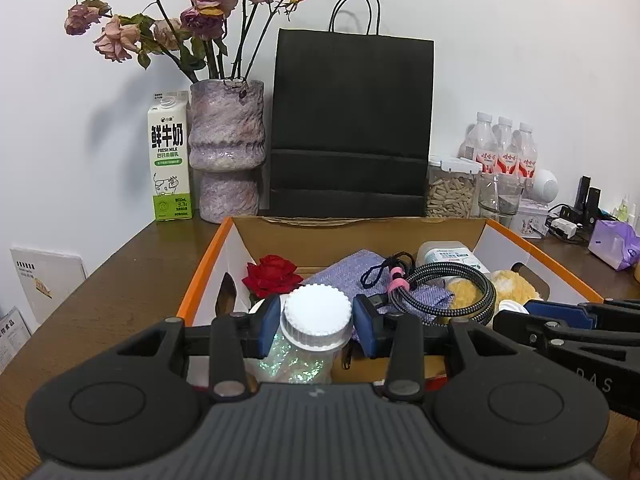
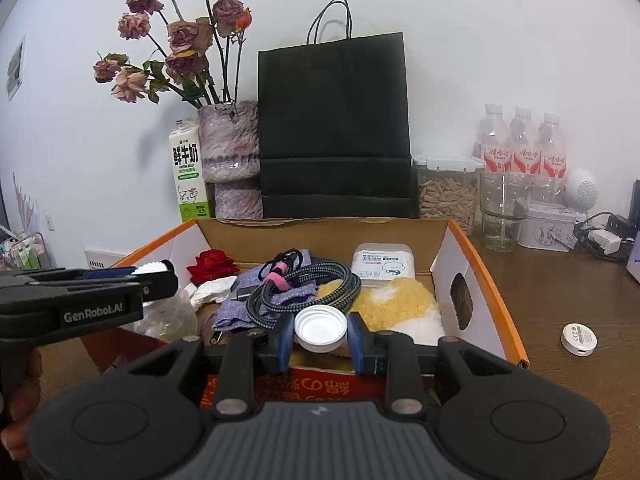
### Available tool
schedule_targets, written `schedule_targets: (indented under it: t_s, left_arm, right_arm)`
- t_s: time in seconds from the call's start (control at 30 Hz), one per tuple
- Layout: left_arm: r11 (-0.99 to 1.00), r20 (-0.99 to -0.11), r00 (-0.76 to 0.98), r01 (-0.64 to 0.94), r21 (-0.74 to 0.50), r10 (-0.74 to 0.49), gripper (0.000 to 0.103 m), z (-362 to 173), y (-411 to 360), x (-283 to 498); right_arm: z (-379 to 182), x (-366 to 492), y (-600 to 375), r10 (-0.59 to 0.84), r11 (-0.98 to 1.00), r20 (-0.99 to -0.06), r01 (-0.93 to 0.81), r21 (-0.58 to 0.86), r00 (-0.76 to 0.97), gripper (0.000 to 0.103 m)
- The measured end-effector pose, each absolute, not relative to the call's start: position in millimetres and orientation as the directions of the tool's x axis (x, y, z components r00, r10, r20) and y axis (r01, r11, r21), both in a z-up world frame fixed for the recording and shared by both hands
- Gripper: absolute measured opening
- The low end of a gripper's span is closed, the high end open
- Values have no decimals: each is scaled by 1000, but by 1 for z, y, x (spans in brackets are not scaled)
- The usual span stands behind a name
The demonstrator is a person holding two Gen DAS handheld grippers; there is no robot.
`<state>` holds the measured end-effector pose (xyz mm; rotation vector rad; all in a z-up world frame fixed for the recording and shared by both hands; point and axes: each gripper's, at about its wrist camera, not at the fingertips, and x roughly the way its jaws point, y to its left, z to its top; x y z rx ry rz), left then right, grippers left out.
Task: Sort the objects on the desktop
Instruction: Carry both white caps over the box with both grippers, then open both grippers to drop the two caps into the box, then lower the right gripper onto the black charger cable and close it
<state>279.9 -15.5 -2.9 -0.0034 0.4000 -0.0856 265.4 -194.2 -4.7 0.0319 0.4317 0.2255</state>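
Observation:
My left gripper is shut on a clear bottle with a white ribbed cap and glittery contents, held just over the near left part of an orange-rimmed cardboard box. My right gripper is shut on a white lid, hollow side up, above the box's near edge. In the right wrist view the left gripper comes in from the left with the bottle. In the left wrist view the right gripper shows at the right.
The box holds a red rose, purple pouch, braided cable, wipes pack and yellow plush. Behind stand a black paper bag, vase, milk carton, seed jar, glass and water bottles. A small white disc lies to the right.

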Motion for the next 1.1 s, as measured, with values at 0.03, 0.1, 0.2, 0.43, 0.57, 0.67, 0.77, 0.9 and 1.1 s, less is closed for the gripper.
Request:
schedule_targets:
  t_s: [0.03,0.1,0.2,0.43,0.57,0.67,0.77,0.9,1.1]
  left_arm:
    - [996,-388,918,85,-17,-86,41,-3,-16,280]
    - [996,-387,918,91,-12,-88,41,-3,-18,279]
    - [995,-393,915,95,-6,-90,41,-4,-20,279]
    - [997,-358,931,78,9,-70,84,0,-20,272]
    - [999,-324,946,18,34,-6,103,2,-20,266]
    - [1000,-319,948,12,22,-4,103,2,-15,266]
    - [1000,-321,947,13,27,-4,103,3,-15,265]
    - [1000,-318,948,13,27,-4,103,3,-15,264]
    - [1000,-310,951,8,30,1,103,2,-14,261]
  right_arm:
    - [-4,265,-194,223,975,-411,-210,77,884,27]
    - [-5,265,-194,223,975,-410,-210,77,884,27]
    - [-4,264,-194,225,974,-406,-211,79,886,28]
    - [-3,258,-194,222,975,-386,-209,78,895,65]
    - [-1,254,-194,199,980,-362,-189,63,911,94]
    - [1,252,-195,188,982,-357,-179,58,915,103]
    - [1,252,-193,190,982,-360,-184,50,913,103]
    - [1,251,-192,190,981,-361,-187,43,913,103]
    - [2,248,-190,189,981,-358,-187,39,914,103]
